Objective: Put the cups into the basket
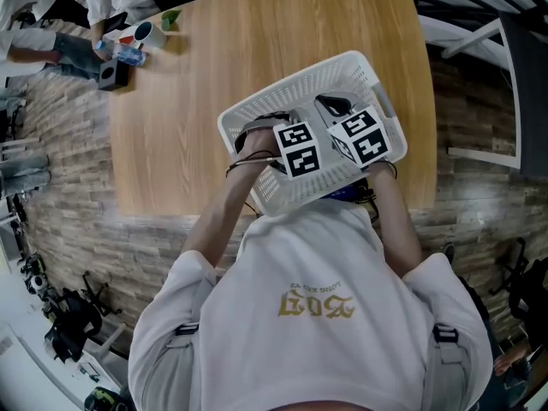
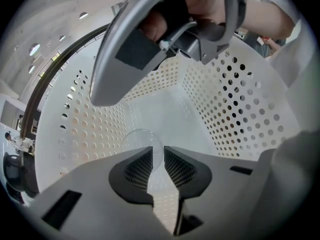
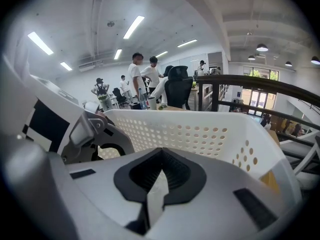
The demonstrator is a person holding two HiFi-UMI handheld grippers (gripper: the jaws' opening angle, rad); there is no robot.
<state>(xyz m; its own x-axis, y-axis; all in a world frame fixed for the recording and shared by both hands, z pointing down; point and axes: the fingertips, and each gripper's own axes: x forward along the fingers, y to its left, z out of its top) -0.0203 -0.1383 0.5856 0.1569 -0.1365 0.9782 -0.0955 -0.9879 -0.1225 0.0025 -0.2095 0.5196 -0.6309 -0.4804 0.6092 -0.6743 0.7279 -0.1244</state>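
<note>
A white perforated basket (image 1: 295, 82) stands near the front edge of the wooden table (image 1: 257, 41). Both grippers reach down into it, their marker cubes side by side above it. My left gripper (image 2: 158, 151) is low inside the basket (image 2: 235, 99), its jaws closed to a narrow slit on the thin wall of a clear plastic cup (image 2: 141, 140) lying against the basket floor. My right gripper (image 3: 160, 156) is shut with nothing between its jaws and points along the basket's far wall (image 3: 200, 129). From above, the left gripper (image 1: 272, 125) and right gripper (image 1: 336, 107) hide the cup.
At the table's far left corner stand a white cup (image 1: 151, 32), a green cup (image 1: 171, 17), a blue bottle (image 1: 128, 55) and a black box (image 1: 111, 74), with another person's hand (image 1: 98, 34) beside them. Brick floor surrounds the table.
</note>
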